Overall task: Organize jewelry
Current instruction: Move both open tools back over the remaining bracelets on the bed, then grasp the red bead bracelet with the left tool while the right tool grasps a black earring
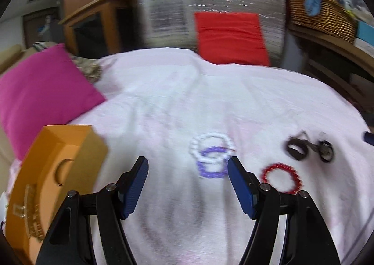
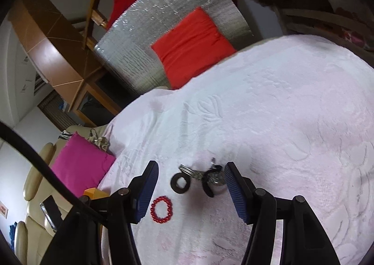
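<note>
Left wrist view: the left gripper (image 1: 188, 167) has its jaws apart and empty above a pale pink bedspread (image 1: 163, 106). A white bead bracelet (image 1: 211, 148) overlaps a purple bracelet (image 1: 213, 165) just ahead; a red bead bracelet (image 1: 281, 177) and black keyring cluster (image 1: 308, 148) lie rightward, an orange box (image 1: 58, 171) leftward.

Right wrist view: the right gripper (image 2: 191, 175) has its jaws apart, the keyring cluster (image 2: 198, 177) between them untouched, the red bracelet (image 2: 162, 209) nearer.

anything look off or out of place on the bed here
The white bracelet and purple bracelet lie overlapped. A black keyring bundle sits among the jewelry beside the red bracelet; it looks like keys rather than jewelry. Nothing appears spilled or damaged.
</note>
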`<state>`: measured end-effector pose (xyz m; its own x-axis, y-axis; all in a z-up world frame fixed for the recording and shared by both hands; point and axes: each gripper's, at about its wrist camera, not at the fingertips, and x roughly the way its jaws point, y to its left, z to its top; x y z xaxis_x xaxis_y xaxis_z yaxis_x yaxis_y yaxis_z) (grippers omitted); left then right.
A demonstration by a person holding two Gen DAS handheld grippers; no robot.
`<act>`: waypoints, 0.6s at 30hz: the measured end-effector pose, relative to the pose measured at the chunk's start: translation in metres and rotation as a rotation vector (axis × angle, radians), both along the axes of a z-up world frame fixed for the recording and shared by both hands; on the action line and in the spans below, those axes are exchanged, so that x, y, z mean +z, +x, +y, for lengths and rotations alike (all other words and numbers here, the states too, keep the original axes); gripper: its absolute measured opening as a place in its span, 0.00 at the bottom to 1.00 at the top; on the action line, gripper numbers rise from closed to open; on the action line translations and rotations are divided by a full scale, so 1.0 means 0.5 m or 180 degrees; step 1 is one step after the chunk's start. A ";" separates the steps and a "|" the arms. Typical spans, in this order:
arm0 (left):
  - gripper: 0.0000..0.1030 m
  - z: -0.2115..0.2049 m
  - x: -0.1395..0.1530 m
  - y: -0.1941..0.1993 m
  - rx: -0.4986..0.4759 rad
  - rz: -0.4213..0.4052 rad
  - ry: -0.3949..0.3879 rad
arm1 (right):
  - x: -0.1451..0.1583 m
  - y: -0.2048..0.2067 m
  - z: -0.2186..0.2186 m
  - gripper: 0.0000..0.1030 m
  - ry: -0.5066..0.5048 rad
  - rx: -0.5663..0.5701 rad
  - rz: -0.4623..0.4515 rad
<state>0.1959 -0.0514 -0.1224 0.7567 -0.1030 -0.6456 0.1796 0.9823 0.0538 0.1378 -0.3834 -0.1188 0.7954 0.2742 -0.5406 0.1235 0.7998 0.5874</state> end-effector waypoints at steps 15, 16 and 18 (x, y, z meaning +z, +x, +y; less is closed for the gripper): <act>0.69 -0.063 -0.029 0.003 -0.0519 0.0335 -0.0122 | -0.098 0.070 0.017 0.42 0.0238 0.0293 0.0508; 0.69 -0.064 -0.030 0.002 -0.0529 0.0343 -0.0123 | -0.104 0.076 0.022 0.42 0.0246 0.0297 0.0523; 0.69 -0.065 -0.032 0.002 -0.0542 0.0344 -0.0115 | -0.116 0.086 0.028 0.41 0.0259 0.0288 0.0566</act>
<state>0.1970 -0.0841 -0.1383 0.6530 -0.2479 -0.7156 0.3460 0.9382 -0.0094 0.1808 -0.3696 -0.1768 0.6595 0.3885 -0.6435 0.1609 0.7632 0.6258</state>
